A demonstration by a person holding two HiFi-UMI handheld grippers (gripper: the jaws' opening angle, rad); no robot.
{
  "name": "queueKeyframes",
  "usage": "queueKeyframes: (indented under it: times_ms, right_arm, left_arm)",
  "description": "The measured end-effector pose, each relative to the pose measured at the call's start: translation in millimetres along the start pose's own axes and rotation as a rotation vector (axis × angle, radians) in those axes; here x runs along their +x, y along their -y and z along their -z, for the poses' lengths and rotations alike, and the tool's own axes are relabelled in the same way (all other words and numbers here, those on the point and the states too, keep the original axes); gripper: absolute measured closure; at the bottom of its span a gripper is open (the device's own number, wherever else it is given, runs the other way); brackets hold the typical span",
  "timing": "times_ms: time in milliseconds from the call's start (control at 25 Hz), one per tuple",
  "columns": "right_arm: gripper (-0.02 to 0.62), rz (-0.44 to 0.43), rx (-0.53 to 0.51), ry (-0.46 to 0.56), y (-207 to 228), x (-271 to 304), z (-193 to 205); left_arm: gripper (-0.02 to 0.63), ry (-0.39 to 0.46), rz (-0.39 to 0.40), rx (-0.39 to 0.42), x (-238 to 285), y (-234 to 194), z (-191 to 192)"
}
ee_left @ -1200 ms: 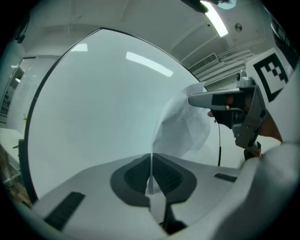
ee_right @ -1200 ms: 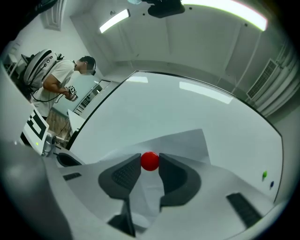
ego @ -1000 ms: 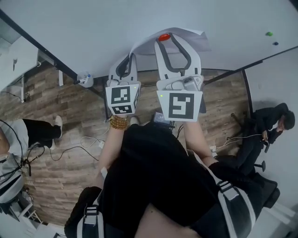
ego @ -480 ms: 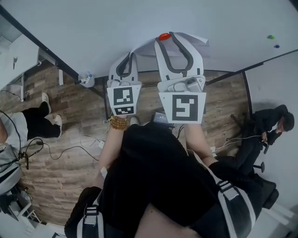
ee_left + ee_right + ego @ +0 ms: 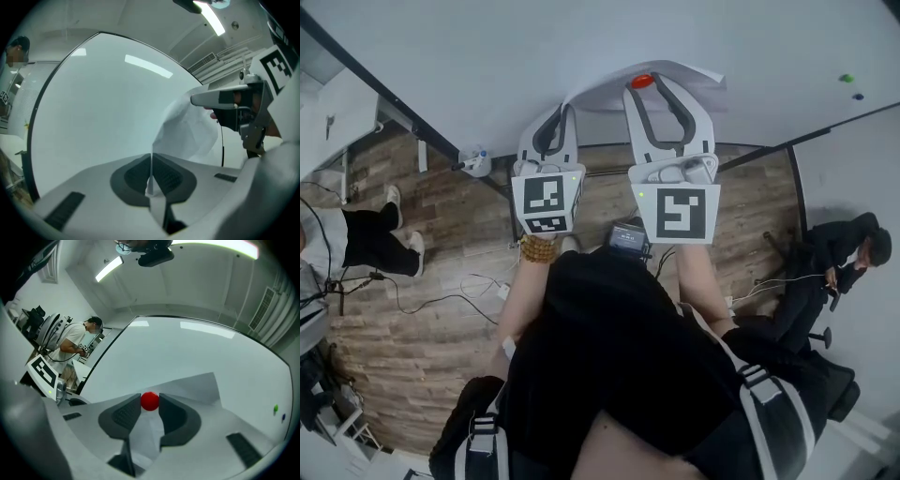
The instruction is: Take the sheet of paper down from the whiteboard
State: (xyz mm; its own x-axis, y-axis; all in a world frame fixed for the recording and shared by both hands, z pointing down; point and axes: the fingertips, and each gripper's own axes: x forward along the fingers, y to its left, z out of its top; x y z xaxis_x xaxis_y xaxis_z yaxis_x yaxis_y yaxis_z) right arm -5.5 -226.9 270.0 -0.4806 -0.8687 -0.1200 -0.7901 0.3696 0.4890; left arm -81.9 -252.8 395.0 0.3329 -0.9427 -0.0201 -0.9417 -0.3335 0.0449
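Observation:
A white sheet of paper [image 5: 598, 86] hangs curled against the whiteboard [image 5: 534, 47]. My left gripper [image 5: 565, 109] is shut on the sheet's lower left edge; in the left gripper view the paper [image 5: 187, 136] runs up out of the closed jaws [image 5: 150, 171]. My right gripper [image 5: 643, 82] is shut on a round red magnet [image 5: 642, 81] at the sheet's top edge. The right gripper view shows the magnet [image 5: 150, 401] pinched between the pads, with the paper [image 5: 199, 387] behind and below it. Whether the magnet still touches the board is unclear.
A green magnet [image 5: 842, 67] and a blue one [image 5: 855, 95] sit on the board at the far right. A person in black [image 5: 844, 248] sits at the right, another person's legs [image 5: 366, 253] show at the left. A small device [image 5: 628, 240] and cables lie on the wooden floor.
My right gripper has shifted slightly right and down with the red magnet in it. The left gripper holds its place on the paper. The person at the left has moved further out.

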Motion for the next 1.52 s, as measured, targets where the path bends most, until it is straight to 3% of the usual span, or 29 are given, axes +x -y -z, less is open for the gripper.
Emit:
queueKeyframes:
  times_ms: [160, 760, 1520]
  right_arm:
    - [0.477, -0.032, -0.034, -0.046, -8.4, -1.3, 13.4]
    - [0.477, -0.063, 0.024, -0.128, -16.9, -2.0, 50.0]
    - [0.476, -0.088, 0.005, -0.149, -15.6, 8.5, 59.9]
  left_arm:
    - [0.591, 0.009, -0.015, 0.003, 0.2, -8.3, -0.7]
    - [0.591, 0.004, 0.006, 0.033, 1.2, 0.0, -5.4]
    - [0.591, -0.015, 0.009, 0.009, 12.8, -2.5, 1.6]
